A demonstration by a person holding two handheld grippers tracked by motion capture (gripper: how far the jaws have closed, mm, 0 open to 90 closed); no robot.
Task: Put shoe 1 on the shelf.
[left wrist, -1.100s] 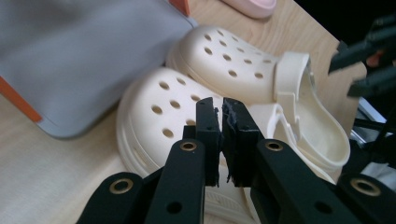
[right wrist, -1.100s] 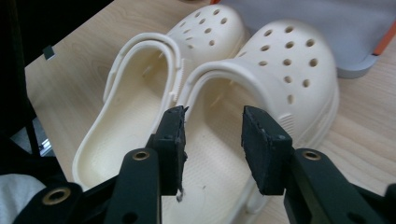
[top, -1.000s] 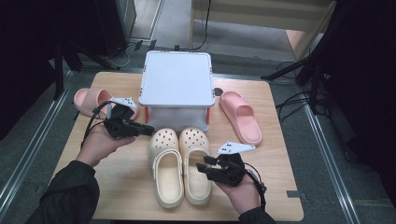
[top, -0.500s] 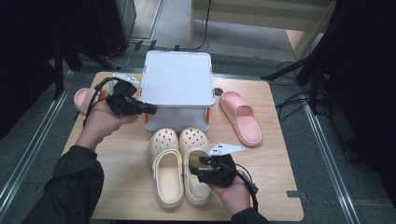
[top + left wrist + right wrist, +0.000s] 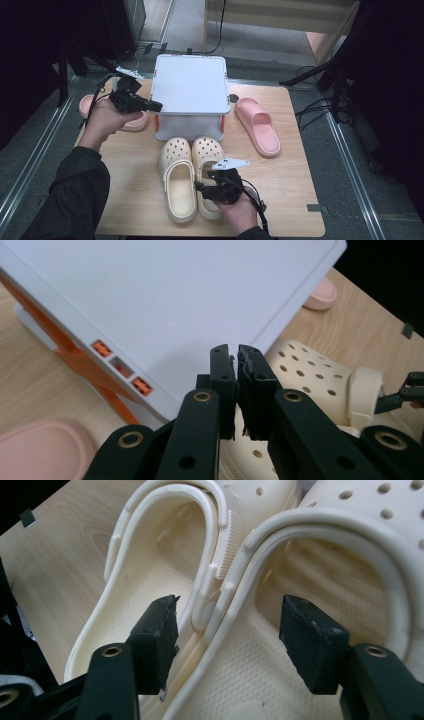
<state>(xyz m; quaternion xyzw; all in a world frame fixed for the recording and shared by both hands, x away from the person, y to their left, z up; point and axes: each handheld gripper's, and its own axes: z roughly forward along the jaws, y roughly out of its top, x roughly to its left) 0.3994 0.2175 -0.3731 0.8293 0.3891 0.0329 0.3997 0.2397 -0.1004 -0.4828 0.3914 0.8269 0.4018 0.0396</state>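
Right gripper (image 5: 202, 187) at the cream clogs (image 5: 192, 175)

We note its jaws just widening, straddling both inner rims; left gripper (image 5: 155, 106) clenched, empty, at the white box (image 5: 189, 90).

Light wooden table (image 5: 295, 200) on grey floor (image 5: 380, 190), dark surroundings.

I am working in what looks like a lab or test room set up for recording, not a home. My small wooden counter (image 5: 300, 200) stands alone on grey carpet (image 5: 370, 200), with metal rails (image 5: 35, 160) running along the floor on both sides. Black stand legs (image 5: 320, 75) and loose cables (image 5: 310, 107) crowd its far corners, dark equipment rises to left and right, and a pale wooden bench (image 5: 280, 20) sits behind.
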